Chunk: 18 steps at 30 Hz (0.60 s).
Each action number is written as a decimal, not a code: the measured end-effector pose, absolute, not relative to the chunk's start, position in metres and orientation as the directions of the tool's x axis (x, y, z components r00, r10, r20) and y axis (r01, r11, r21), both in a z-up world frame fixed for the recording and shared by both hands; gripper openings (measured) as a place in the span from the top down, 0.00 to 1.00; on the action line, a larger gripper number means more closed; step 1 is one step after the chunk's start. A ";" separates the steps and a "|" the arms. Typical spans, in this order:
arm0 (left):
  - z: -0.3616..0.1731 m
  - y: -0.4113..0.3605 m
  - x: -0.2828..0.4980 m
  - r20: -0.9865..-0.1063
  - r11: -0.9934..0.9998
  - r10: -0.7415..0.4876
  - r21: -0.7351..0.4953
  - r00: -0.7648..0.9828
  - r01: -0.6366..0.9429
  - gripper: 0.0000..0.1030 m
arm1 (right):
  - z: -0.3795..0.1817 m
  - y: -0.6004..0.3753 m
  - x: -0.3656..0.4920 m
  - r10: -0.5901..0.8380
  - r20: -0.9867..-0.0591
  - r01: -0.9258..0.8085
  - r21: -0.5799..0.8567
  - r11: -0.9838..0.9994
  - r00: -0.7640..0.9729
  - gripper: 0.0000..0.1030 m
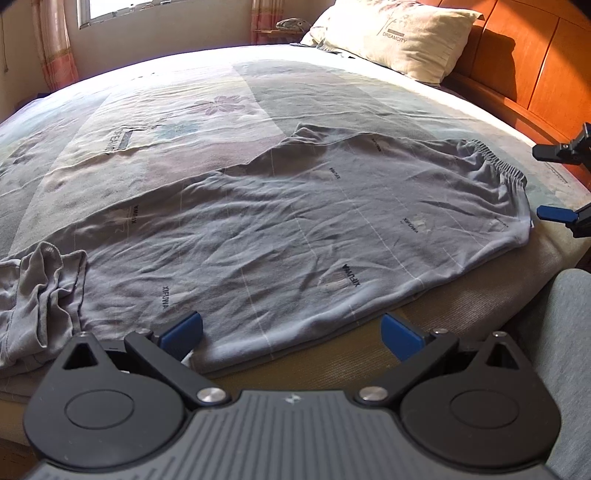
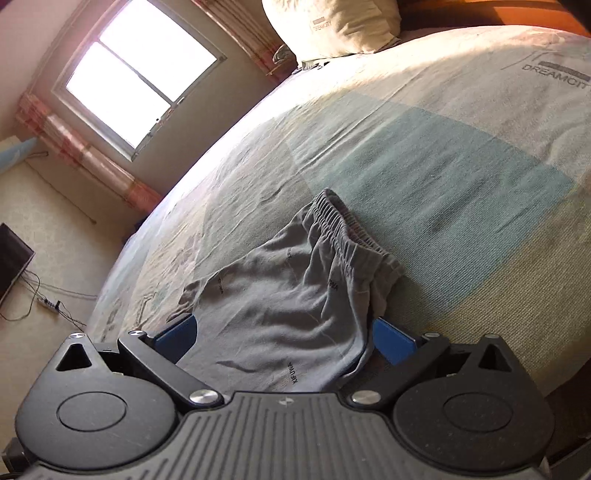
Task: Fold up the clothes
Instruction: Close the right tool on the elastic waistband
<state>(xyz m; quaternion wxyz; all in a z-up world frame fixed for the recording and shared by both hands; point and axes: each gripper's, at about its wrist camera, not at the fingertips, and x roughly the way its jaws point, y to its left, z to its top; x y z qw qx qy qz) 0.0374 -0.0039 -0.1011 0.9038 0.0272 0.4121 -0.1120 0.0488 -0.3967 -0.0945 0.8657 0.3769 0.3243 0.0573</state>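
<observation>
Grey trousers (image 1: 295, 229) with small printed words lie spread flat along the near side of the bed (image 1: 207, 110). Their elastic waistband (image 1: 491, 162) is at the right and the leg ends are bunched at the left (image 1: 40, 295). My left gripper (image 1: 291, 332) is open, its blue pads straddling the trousers' near edge. My right gripper (image 1: 554, 182) shows at the far right, open beside the waistband. In the right wrist view the right gripper (image 2: 284, 338) is open with the waist end of the trousers (image 2: 295, 306) lying between its fingers, the waistband (image 2: 351, 236) just ahead.
A cream pillow (image 1: 391, 33) leans on the orange wooden headboard (image 1: 524, 66) at the far right. A window (image 2: 136, 81) with pink curtains lies beyond the bed. A dark screen (image 2: 11, 262) and a power strip (image 2: 48, 303) are on the floor. A grey-clad part of a person (image 1: 569, 332) is at my right.
</observation>
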 end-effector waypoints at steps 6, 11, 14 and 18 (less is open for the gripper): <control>-0.100 -0.010 0.036 -0.750 0.969 -0.190 -0.041 0.633 0.243 0.01 | -0.111 -0.424 0.068 0.393 -0.534 0.226 0.763 0.606 0.749 0.00; -0.102 -0.012 0.038 -0.754 0.970 -0.186 -0.039 0.630 0.240 0.01 | -0.119 -0.426 0.092 0.455 -0.509 0.201 0.797 0.569 0.731 0.00; -0.102 -0.012 0.038 -0.752 0.970 -0.190 -0.043 0.631 0.241 0.01 | -0.120 -0.427 0.101 0.450 -0.497 0.196 0.802 0.564 0.742 0.00; -0.101 -0.010 0.039 -0.747 0.972 -0.197 -0.063 0.635 0.228 0.01 | -0.119 -0.422 0.102 0.450 -0.507 0.200 0.796 0.571 0.735 0.00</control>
